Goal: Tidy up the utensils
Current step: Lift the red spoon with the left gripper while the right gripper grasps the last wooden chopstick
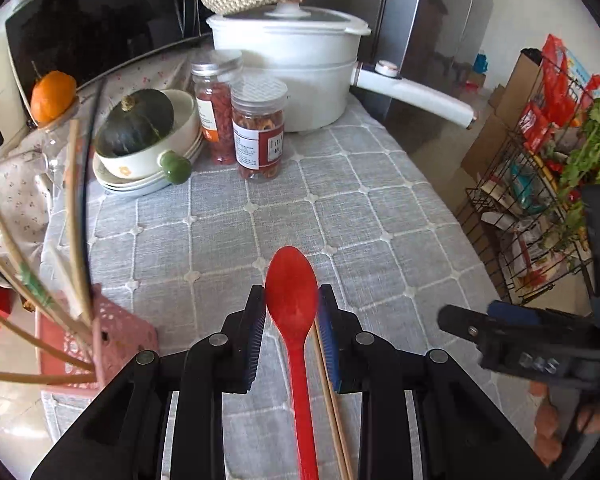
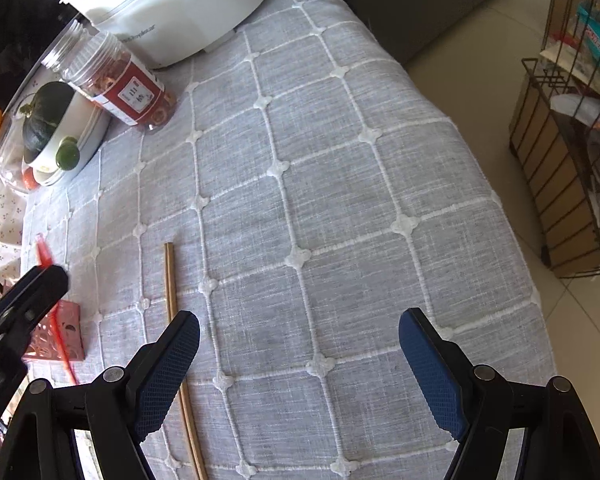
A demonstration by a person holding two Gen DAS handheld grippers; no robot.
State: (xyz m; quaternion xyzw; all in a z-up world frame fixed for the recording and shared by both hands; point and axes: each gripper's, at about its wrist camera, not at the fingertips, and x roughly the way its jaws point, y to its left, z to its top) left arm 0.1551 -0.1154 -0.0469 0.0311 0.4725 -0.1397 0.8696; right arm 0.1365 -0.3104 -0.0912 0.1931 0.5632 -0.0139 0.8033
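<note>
My left gripper (image 1: 292,304) has its ribbed blue pads pressed on the smooth bowl of a glossy red plastic spoon (image 1: 294,320), whose slim handle runs back between the black fingers. The spoon is lifted off the grey woven tablecloth (image 1: 340,208) with its white stitched grid. A pair of thin wooden chopsticks (image 2: 176,320) lies flat on the cloth, just beside my right gripper's (image 2: 300,360) left pad. That gripper stands wide open with nothing in it. At the left edge sits a pink perforated plastic basket (image 1: 100,344) with bamboo sticks (image 1: 76,220) fanning out. Two clear ribbed-lid jars (image 1: 256,132) stand before a white pot (image 1: 292,68).
</note>
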